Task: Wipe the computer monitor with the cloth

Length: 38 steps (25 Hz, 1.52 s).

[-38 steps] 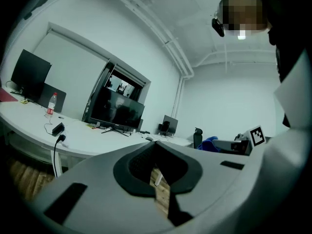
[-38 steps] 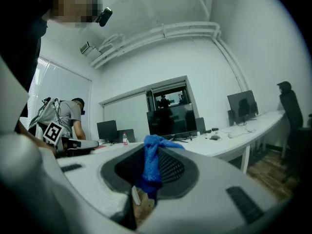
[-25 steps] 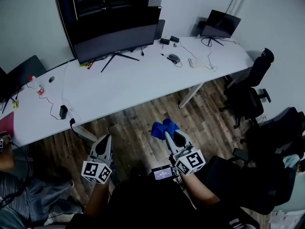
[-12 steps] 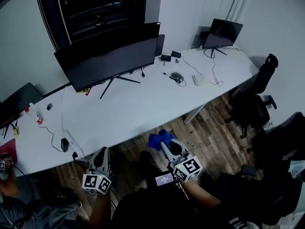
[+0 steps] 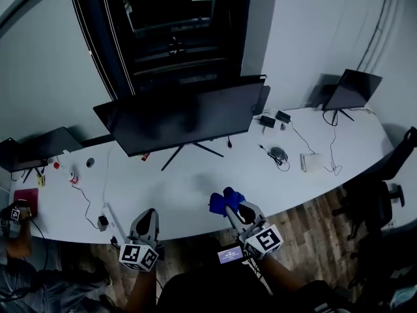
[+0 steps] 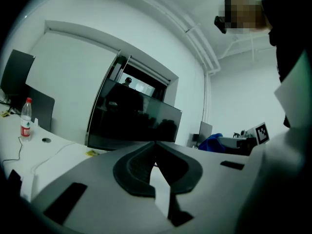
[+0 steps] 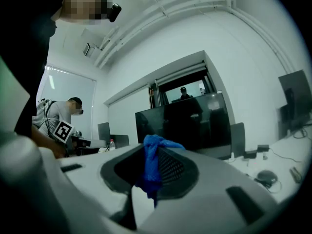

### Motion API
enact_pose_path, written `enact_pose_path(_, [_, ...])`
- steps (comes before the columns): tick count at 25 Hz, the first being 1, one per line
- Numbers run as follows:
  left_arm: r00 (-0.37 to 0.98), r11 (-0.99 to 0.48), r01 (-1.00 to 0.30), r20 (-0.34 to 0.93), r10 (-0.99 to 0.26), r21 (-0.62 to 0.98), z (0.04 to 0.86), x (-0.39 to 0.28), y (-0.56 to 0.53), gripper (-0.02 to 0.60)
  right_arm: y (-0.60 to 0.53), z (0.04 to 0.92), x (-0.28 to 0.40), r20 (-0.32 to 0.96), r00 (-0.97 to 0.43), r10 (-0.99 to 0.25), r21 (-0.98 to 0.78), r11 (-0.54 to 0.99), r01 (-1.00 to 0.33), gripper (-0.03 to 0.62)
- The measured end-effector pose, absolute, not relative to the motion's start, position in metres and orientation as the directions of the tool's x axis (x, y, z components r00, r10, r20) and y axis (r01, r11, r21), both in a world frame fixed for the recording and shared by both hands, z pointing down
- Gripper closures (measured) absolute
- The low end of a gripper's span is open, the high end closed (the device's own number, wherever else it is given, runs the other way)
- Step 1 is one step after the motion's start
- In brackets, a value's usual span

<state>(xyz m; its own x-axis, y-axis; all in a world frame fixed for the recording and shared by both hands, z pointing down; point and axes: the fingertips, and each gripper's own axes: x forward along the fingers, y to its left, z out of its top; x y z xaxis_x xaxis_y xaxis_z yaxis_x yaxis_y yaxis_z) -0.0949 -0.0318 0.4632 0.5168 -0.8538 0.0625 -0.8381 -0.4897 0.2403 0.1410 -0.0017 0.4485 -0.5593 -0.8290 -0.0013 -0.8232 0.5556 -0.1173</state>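
A wide black monitor stands on the white desk in the head view, its screen dark; it also shows in the left gripper view, monitor, and in the right gripper view, monitor. My right gripper is shut on a blue cloth, held at the desk's near edge below the monitor. The cloth bunches between the jaws. My left gripper hangs to the left, jaws closed together, nothing in them.
A second small monitor stands at the desk's right end, with a mouse, cables and a white box nearby. A bottle and a power brick lie left. An office chair is at right. A person sits left.
The view has swung upward and closer to the desk: the monitor now sits directly ahead. Both grippers have come forward to the desk's near edge, the cloth still held in the right one.
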Motion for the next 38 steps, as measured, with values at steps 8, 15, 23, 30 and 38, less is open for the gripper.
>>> enact_pose_path(8, [0.415, -0.401, -0.897, 0.043, -0.909, 0.185, 0.433, -0.087, -0.109, 0.588, -0.101, 0.404, 0.133, -0.065, -0.718, -0.693, -0.038, 0.721, -0.692, 0.526])
enact_pose_path(15, [0.365, -0.359, -0.923, 0.020, -0.931, 0.138, 0.404, -0.086, -0.158, 0.588, -0.164, 0.334, 0.102, -0.195, -0.807, -0.557, 0.050, 0.816, -0.576, 0.526])
enact_pose_path(23, [0.337, -0.337, -0.938, -0.015, -0.941, 0.086, 0.373, -0.106, -0.191, 0.588, -0.217, 0.233, 0.034, -0.315, -0.858, -0.406, 0.199, 0.855, -0.478, 0.526])
enact_pose_path(30, [0.346, -0.347, -0.935, -0.026, -0.938, 0.077, 0.347, -0.135, -0.199, 0.588, -0.256, 0.159, -0.037, -0.346, -0.878, -0.330, 0.239, 0.874, -0.423, 0.526])
enact_pose_path(38, [0.402, -0.407, -0.908, -0.068, -0.913, 0.099, 0.333, -0.174, -0.207, 0.588, -0.285, 0.110, -0.114, -0.324, -0.887, -0.329, 0.327, 0.841, -0.431, 0.526])
